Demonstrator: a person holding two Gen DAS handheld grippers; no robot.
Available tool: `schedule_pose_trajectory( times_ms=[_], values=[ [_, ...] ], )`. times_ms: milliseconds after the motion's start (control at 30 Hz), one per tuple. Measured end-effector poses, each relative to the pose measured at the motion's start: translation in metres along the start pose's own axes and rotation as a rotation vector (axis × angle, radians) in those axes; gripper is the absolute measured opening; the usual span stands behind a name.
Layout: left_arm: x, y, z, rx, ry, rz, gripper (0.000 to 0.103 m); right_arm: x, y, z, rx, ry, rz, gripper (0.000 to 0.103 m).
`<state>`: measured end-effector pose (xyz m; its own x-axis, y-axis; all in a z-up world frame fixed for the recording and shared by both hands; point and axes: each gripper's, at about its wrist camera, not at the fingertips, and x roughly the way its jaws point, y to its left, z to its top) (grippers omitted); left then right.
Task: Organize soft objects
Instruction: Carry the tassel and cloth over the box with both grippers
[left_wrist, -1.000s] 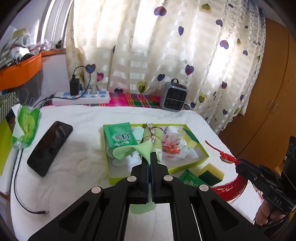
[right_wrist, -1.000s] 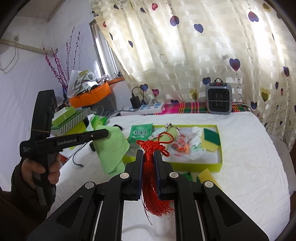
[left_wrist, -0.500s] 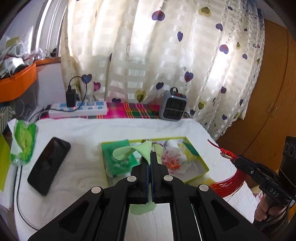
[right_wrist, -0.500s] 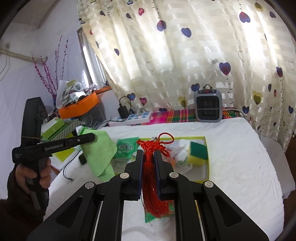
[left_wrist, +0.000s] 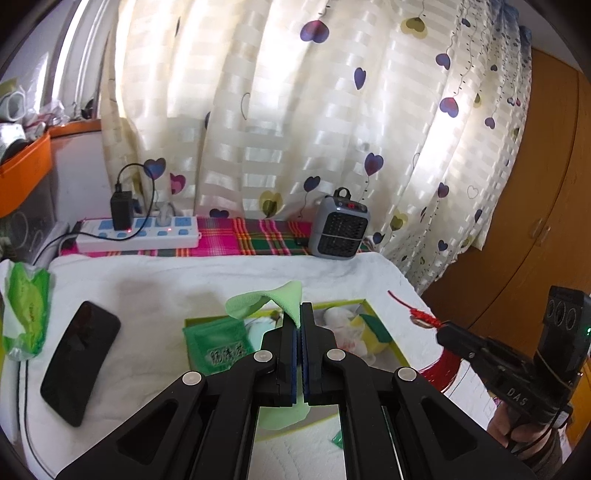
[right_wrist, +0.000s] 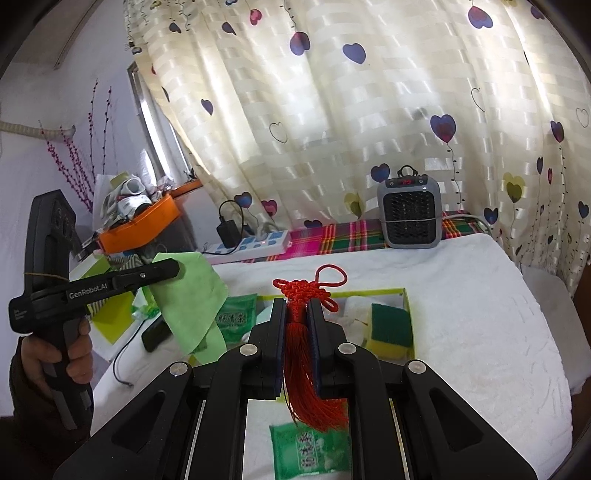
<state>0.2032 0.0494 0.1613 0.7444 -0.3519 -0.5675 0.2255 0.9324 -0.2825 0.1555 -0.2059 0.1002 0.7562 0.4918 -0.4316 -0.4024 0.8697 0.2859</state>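
My left gripper (left_wrist: 299, 308) is shut on a light green cloth (left_wrist: 266, 300), whose corner curls above the fingertips while the rest hangs below (right_wrist: 188, 302). In the right wrist view my right gripper (right_wrist: 296, 302) is shut on a red knotted tassel (right_wrist: 308, 291), its fringe hanging down between the fingers. Both grippers are held in the air over a yellow-green shallow box (left_wrist: 384, 325) on the white bedding. The box holds a green packet (left_wrist: 218, 347), a yellow-green sponge (right_wrist: 389, 326) and white soft items. The right gripper with the tassel (left_wrist: 424, 319) shows at the right of the left wrist view.
A black phone (left_wrist: 79, 360) and a green tissue pack (left_wrist: 26, 314) lie left of the box. Another green packet (right_wrist: 308, 452) lies on the bedding in front. A small grey heater (left_wrist: 340, 230) and a power strip (left_wrist: 136, 238) stand at the back by the curtain.
Both grippers have pulled back from the box and risen a little, each keeping its item. The box now sits lower and partly hidden behind the fingers in both views.
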Motion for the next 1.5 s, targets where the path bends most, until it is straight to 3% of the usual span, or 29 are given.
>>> schedule_pose_trajectory(
  times_ms=[600,867,1500],
  values=[
    [0.042,-0.010,0.009,0.007,0.044,-0.030,0.002,0.036,-0.009,0.009,0.064,0.014,0.000,0.012],
    [0.062,0.001,0.000,0.001,0.090,0.005,0.002,0.055,-0.007,0.010,0.065,0.023,-0.037,0.012],
    [0.097,0.023,-0.025,0.005,0.184,0.086,0.002,0.100,-0.010,-0.010,0.104,0.122,-0.026,0.012]
  ],
)
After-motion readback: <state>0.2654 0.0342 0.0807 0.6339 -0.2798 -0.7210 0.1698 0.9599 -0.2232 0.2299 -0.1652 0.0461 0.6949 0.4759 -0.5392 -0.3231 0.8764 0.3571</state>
